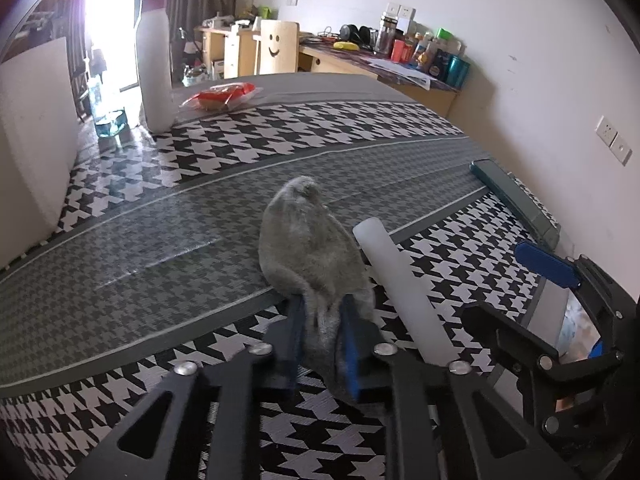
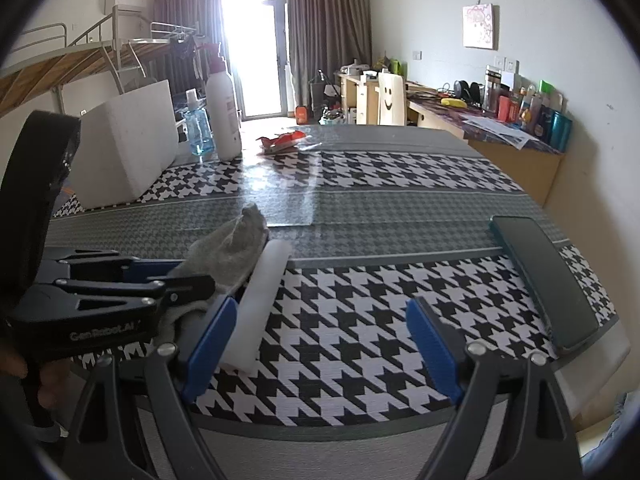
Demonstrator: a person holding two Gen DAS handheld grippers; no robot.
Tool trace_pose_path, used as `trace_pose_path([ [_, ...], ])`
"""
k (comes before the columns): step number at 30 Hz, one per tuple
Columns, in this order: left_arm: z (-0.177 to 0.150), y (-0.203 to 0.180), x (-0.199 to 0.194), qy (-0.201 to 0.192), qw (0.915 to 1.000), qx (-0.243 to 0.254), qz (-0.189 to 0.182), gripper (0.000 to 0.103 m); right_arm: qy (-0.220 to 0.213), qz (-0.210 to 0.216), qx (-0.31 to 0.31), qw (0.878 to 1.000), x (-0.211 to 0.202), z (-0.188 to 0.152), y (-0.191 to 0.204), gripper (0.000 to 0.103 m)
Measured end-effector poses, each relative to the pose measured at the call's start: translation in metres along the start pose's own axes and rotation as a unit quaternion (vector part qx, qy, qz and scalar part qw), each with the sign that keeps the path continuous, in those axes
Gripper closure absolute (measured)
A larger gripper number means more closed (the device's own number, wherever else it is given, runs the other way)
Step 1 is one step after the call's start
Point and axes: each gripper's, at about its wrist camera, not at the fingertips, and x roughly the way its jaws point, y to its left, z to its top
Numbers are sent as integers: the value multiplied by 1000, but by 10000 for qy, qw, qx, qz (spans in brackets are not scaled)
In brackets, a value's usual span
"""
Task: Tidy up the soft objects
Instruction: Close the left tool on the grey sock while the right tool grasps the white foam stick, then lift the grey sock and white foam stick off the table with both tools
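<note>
Gripping grey sock (image 1: 308, 248): left gripper (image 1: 322, 320) jaws clamped | right gripper (image 2: 320, 340) jaws wide apart | white roll (image 2: 260, 304) beside sock on table (image 2: 360, 320)

Desk (image 2: 360, 320) in black-and-white houndstooth cloth, grey sock (image 1: 308, 240) beside white cylinder (image 1: 396, 280), dark phone (image 2: 548, 280), white bottle (image 2: 222, 116), blue spray bottle (image 2: 196, 128), white box (image 2: 124, 144), red packet (image 2: 280, 142)

big white bottle (image 2: 223, 114) standing by a small blue bottle (image 2: 197, 130), white box (image 2: 128, 144), red packet (image 2: 280, 141), dark phone (image 2: 546, 280) lying flat on the black-and-white tablecloth (image 2: 360, 320), smiley chair (image 2: 391, 99)
</note>
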Motion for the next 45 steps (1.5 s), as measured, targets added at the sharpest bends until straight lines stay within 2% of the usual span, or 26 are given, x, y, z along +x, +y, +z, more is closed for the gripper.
trace_pose_path([
  [6, -2, -2, -8, -139, 9996, 119, 198, 87, 122, 114, 1, 9999, 6, -2, 4, 13],
  [21, -5, 7, -14, -198, 9992, 36, 335, 87, 311, 33, -263, 9992, 16, -2, 26, 13],
  [23, -4, 7, -15, -209, 9992, 29, 352, 87, 338, 34, -249, 9991, 18, -2, 28, 18],
  [26, -5, 7, -17, -233, 9990, 50, 370, 87, 472, 93, -157, 9987, 23, -2, 27, 34],
  [27, -5, 7, -17, -232, 9990, 43, 372, 87, 527, 99, -146, 9985, 25, -2, 26, 42],
  [29, -5, 7, -17, -208, 9991, 11, 373, 87, 577, 208, -97, 9981, 27, -2, 26, 43],
  [35, -6, 8, -18, -210, 9991, -4, 377, 87, 624, 244, -244, 9975, 28, -3, 37, 56],
  [38, -6, 9, -19, -240, 9989, -12, 395, 87, 663, 301, -173, 9972, 29, -2, 37, 66],
  [39, -7, 10, -20, -251, 9989, -14, 393, 87, 686, 390, -160, 9968, 29, -1, 37, 75],
  [40, -7, 10, -22, -270, 9989, -17, 396, 87, 698, 416, -160, 9966, 28, -1, 37, 77],
  [45, -8, 14, -29, -355, 9985, -49, 425, 87, 718, 396, -127, 9965, 28, 0, 37, 80],
])
